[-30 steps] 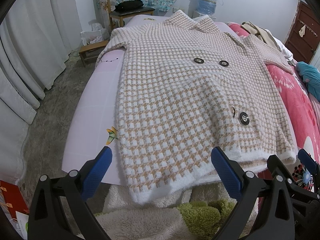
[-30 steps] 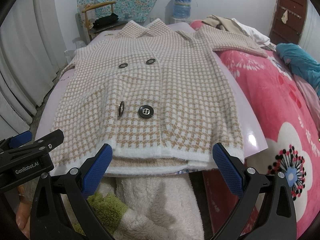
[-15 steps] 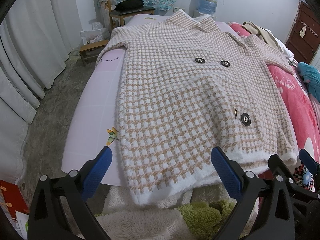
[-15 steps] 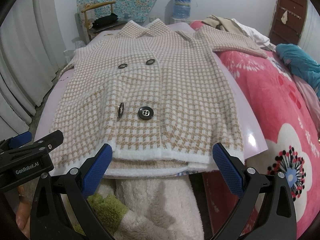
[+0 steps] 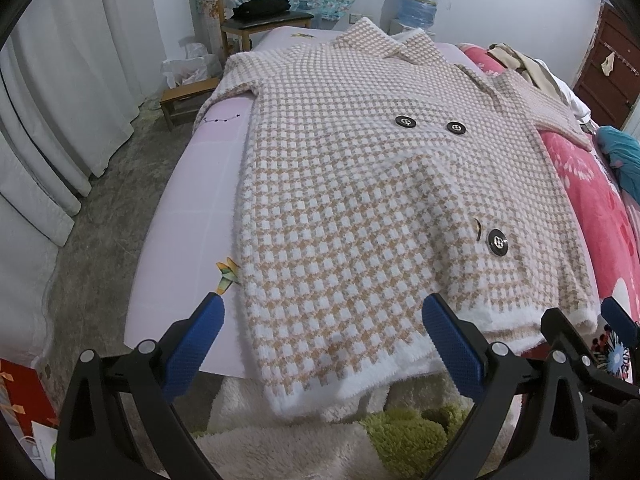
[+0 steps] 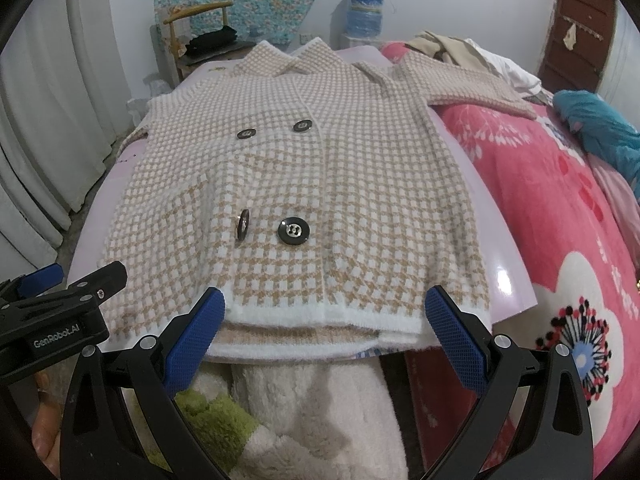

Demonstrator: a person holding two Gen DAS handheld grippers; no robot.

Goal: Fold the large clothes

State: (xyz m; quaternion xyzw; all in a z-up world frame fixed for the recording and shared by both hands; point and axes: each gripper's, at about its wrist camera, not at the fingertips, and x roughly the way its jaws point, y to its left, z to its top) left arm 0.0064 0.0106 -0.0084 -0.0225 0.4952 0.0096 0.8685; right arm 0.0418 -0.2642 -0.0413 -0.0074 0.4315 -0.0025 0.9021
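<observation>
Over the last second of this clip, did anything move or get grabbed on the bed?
Almost nothing. The left tongs and right tongs are both open at the hem, holding nothing, as before. The left view shifted very slightly, so the checked coat sits a touch differently in frame. The coat lies flat and unfolded on the pink sheet, buttons unchanged.

One checked coat [image 5: 360,208], four black buttons [image 6: 294,231], two claws [image 5: 320,340]
</observation>
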